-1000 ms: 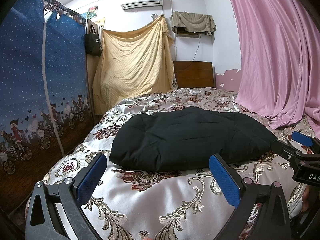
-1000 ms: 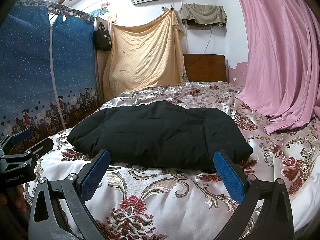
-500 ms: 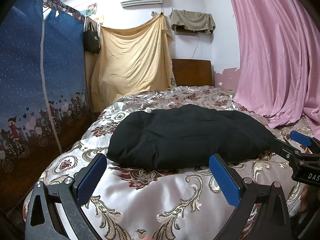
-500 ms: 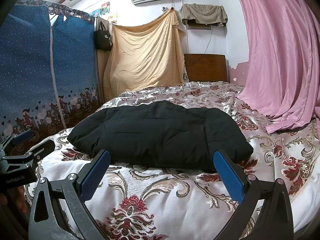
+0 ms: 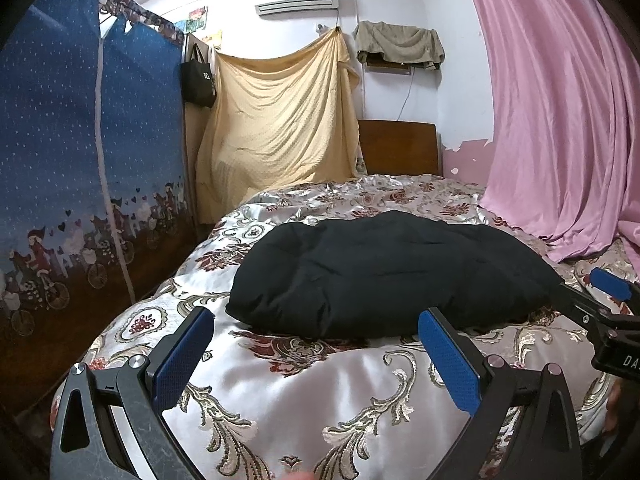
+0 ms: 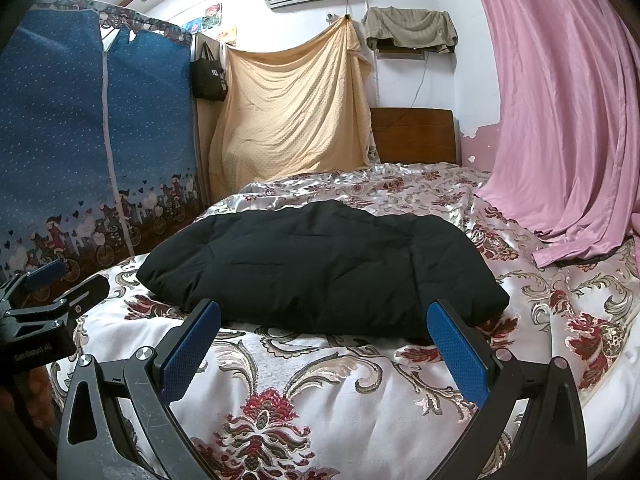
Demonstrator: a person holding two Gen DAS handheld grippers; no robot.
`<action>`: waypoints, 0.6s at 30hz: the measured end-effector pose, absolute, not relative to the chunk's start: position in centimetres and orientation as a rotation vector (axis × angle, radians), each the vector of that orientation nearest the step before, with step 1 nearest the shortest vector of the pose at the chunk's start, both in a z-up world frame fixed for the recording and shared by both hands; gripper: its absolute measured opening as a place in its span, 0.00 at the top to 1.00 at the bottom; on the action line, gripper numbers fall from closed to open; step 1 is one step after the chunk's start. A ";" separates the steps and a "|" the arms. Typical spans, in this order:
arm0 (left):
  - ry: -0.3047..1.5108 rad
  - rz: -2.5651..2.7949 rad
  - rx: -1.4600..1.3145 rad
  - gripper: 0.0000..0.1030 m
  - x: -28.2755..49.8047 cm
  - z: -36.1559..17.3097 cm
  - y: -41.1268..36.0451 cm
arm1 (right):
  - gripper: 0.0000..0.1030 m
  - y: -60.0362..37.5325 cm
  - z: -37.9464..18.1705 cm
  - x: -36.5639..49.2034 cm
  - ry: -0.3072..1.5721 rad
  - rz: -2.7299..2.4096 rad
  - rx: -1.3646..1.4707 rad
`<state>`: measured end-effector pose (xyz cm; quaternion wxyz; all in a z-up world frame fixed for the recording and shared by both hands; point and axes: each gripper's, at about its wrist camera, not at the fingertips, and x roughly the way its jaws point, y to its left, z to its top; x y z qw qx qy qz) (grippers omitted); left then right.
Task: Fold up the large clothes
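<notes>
A black padded garment [image 5: 384, 276] lies folded in a thick bundle on the floral satin bedspread [image 5: 304, 404]; it also shows in the right wrist view [image 6: 320, 268]. My left gripper [image 5: 316, 344] is open and empty, held just short of the bundle's near edge. My right gripper [image 6: 324, 340] is open and empty, also just short of the near edge. The right gripper shows at the right edge of the left wrist view [image 5: 600, 304], and the left gripper at the left edge of the right wrist view [image 6: 48, 292].
A blue fabric wardrobe [image 5: 80, 168] stands along the bed's left side. A pink curtain [image 5: 560, 120] drapes onto the bed at the right. A yellow sheet [image 5: 280, 128] and a wooden headboard [image 5: 400, 148] are at the far end.
Both grippers have dipped and drifted slightly; the view shifts a little. The black bundle has not moved and both grippers stay open.
</notes>
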<state>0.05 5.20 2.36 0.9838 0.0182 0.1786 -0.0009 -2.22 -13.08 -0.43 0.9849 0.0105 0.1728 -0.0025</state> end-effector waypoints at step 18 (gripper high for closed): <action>0.359 0.011 0.041 0.00 0.1 1.8 5.3 | 0.01 -12.7 -0.7 -2.3 0.352 -0.003 0.021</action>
